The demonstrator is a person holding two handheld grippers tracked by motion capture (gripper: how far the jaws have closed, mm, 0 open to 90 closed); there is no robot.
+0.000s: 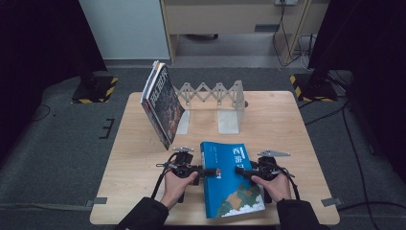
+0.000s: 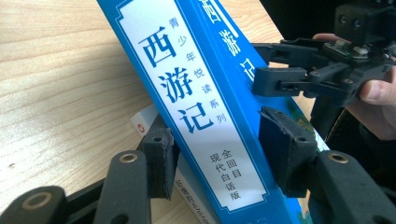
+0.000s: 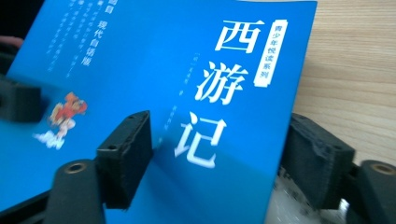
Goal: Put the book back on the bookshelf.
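Blue book (image 1: 230,179) lies at the near edge of the surface (image 1: 287,124), between our two hands, with its spine toward the left. Our left claw (image 1: 210,171) grips it at the spine, one pad above and one beneath, clamped on the book as far as the left gripper view shows. Our right claw (image 1: 238,170) straddles the opposite edge, pads on either face, and looks clamped too. To raise it well, we judge both claws should lift together and level, so the cover does not flex or slip. The likely goal is the folding book rack (image 1: 215,96) behind, where another book (image 1: 162,103) leans at the left; we should tip ours upright slowly.
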